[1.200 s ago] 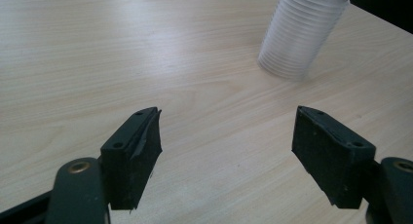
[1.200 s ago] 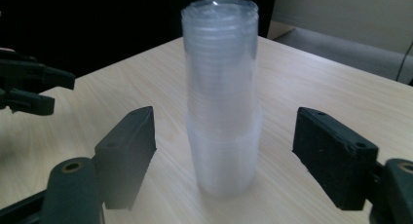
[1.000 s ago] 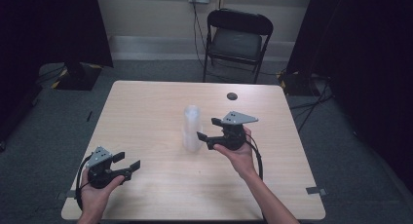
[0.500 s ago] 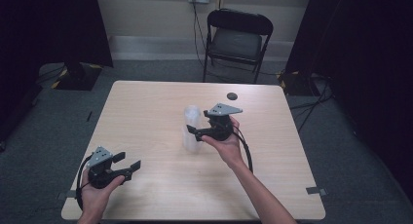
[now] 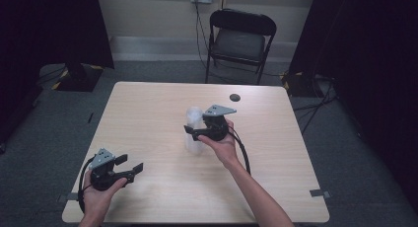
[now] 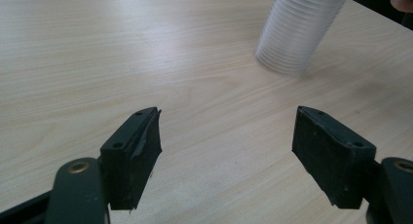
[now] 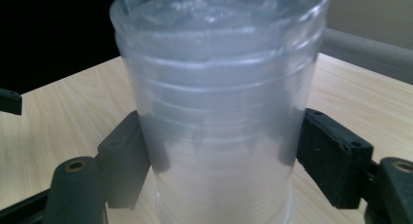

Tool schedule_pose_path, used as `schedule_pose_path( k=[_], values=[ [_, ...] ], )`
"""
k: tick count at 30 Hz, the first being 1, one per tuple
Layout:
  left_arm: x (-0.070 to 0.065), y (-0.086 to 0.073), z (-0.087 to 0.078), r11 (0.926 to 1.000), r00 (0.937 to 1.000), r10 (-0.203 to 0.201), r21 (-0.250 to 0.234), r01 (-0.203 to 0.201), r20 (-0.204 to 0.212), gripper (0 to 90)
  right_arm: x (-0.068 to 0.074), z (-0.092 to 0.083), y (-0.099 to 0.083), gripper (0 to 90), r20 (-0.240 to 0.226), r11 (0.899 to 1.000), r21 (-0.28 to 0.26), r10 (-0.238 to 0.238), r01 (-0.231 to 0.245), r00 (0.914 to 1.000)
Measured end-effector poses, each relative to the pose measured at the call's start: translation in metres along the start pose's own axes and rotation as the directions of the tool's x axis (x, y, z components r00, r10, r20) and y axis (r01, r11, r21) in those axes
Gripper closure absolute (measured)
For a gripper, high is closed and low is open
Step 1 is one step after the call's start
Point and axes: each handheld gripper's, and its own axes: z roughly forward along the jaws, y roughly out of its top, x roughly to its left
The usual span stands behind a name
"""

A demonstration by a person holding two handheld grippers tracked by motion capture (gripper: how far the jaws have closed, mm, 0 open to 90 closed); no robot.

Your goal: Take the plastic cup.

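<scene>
I have the right gripper at the stack of clear cups, mid-counter; its jaws have just been closing and now pinch it for lifting. The left gripper, at seven o'clock, waits with jaws spread

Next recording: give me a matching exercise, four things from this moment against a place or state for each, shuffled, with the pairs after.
Things:
1. stack of clear cups
2. left gripper
3. small dark disc
4. folding chair

Places or states:
A. on the floor beyond the table's far edge
B. standing upright between the right gripper's fingers
C. open, with nothing between its fingers, near the front left corner
D. lying flat near the table's far edge

Pairs: 1-B, 2-C, 3-D, 4-A
</scene>
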Motion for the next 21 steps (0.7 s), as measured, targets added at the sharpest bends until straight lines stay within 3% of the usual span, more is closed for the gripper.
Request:
schedule_pose_path(
  k=[7, 21],
  values=[
    [0.0014, 0.0002, -0.0013, 1.0, 1.0, -0.002, 0.0, 0.002, -0.003, 25.9, 0.0039, 0.0067, -0.0029, 29.3, 0.009, 1.0, -0.005, -0.029, 0.03, 0.9995],
    [0.0012, 0.0036, 0.0055, 1.0, 1.0, -0.002, -0.001, 0.002, 0.007, 25.9, 0.0047, 0.0061, -0.0021, 31.2, 0.012, 0.999, -0.034, -0.02, 0.021, 0.9997]
  ],
)
